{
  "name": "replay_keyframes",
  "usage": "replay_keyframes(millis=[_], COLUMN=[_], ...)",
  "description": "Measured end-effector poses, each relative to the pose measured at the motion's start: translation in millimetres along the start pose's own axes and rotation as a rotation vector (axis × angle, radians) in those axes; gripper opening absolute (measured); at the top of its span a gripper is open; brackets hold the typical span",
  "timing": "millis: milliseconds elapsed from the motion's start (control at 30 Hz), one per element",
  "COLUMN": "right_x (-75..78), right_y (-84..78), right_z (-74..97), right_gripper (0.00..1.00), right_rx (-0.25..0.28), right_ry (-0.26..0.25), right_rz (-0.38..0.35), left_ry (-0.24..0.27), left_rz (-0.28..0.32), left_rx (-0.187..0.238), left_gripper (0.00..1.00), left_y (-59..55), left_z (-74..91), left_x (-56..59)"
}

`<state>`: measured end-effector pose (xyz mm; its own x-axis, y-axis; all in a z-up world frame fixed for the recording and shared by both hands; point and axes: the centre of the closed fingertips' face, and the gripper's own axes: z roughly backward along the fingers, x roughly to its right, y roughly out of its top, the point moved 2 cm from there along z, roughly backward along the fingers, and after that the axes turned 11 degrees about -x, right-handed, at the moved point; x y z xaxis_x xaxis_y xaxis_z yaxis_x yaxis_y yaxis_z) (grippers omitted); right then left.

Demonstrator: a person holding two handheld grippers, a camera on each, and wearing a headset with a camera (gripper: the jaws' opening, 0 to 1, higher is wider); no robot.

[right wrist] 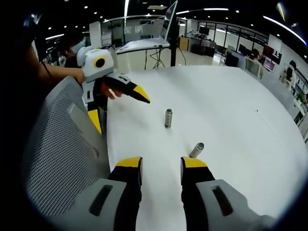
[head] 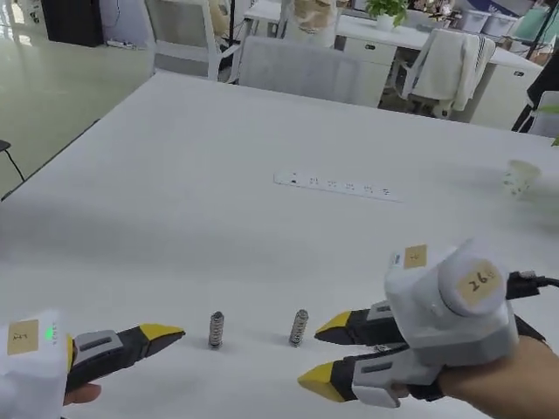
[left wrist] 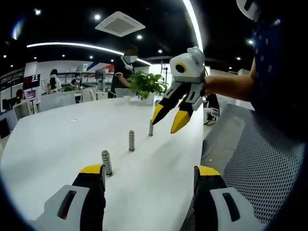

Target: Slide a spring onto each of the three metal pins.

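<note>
Squarely between left claw [left wrist: 149, 169], right claw [head: 310, 353], springs [head: 217, 330]

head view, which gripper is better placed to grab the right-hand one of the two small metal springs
Right. The right gripper has its yellow-tipped jaws open, one tip just beside that small grey coil spring. The left gripper is farther off, with the other spring in between.

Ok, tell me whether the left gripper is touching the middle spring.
Apart. The left gripper view shows the middle spring standing well beyond the left gripper, with bare table between.
</note>
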<state>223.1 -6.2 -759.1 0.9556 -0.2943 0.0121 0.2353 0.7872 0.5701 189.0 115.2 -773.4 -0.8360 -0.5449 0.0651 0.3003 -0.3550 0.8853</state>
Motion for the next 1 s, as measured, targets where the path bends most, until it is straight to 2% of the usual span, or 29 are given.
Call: replay_keyframes(millis=[567, 1000], right_x=[15.5, 27.7], right_y=[-39.3, -67.6], right_z=[33.7, 54.3], right_gripper=[0.35, 0.41], right_rx=[0.07, 0.125], right_ry=[-0.065, -0.125], right_rz=[-0.097, -0.171], left_ry=[-0.004, -0.002], left_rz=[-0.004, -0.001], left_rx=[-0.012, -0.018], left_gripper=[0.73, 0.74], left_y=[2.0, 2.3], left_z=[-1.9, -3.6], left_x=[2.6, 2.8])
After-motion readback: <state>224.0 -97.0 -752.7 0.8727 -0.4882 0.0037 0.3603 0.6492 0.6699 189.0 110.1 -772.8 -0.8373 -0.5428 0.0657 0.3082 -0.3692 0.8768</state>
